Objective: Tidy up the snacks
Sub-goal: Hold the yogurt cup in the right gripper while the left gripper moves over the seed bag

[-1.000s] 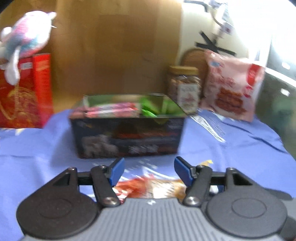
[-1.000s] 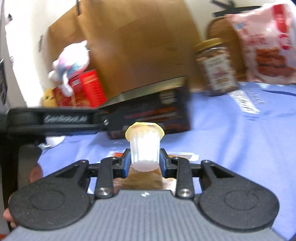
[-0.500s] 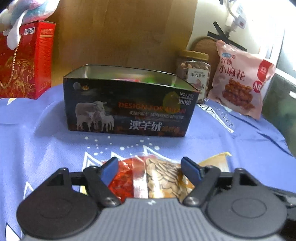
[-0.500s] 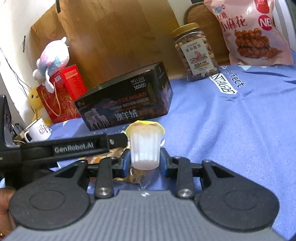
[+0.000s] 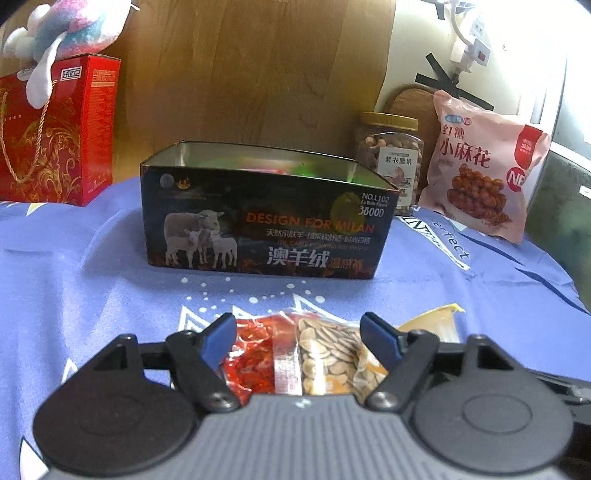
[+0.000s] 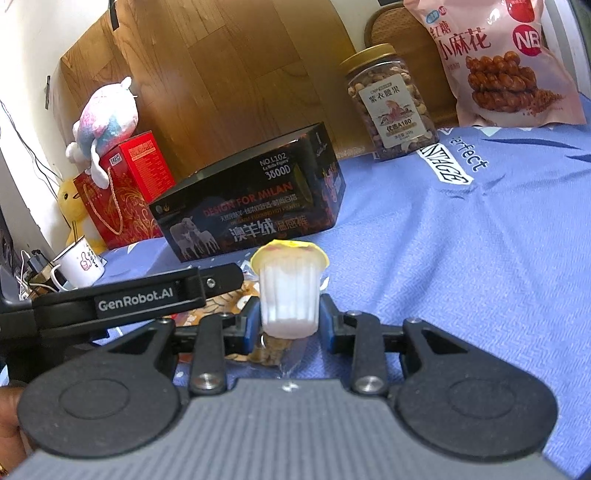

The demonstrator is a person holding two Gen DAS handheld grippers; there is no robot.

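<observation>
A dark open tin box [image 5: 264,225] with sheep printed on it stands on the blue cloth; it also shows in the right wrist view [image 6: 255,218], and green and pink wrappers show faintly inside. My left gripper [image 5: 297,341] is open, its fingers on either side of a clear seed packet [image 5: 314,356] with a red half that lies on the cloth. My right gripper [image 6: 290,319] is shut on a white jelly cup [image 6: 289,291] with a yellow lid, held just above the cloth in front of the box. The left gripper's arm [image 6: 136,295] is to its left.
A nut jar [image 5: 389,147] and a pink snack bag [image 5: 484,166] stand behind the box on the right. A red gift box [image 5: 55,136] with a plush toy [image 5: 62,29] on it is at the left. A white mug [image 6: 79,267] sits far left. A wooden board backs it all.
Both grippers have dropped lower and drawn back from the box. The left gripper has opened a little wider around the seed packet. The right keeps hold of the jelly cup.
</observation>
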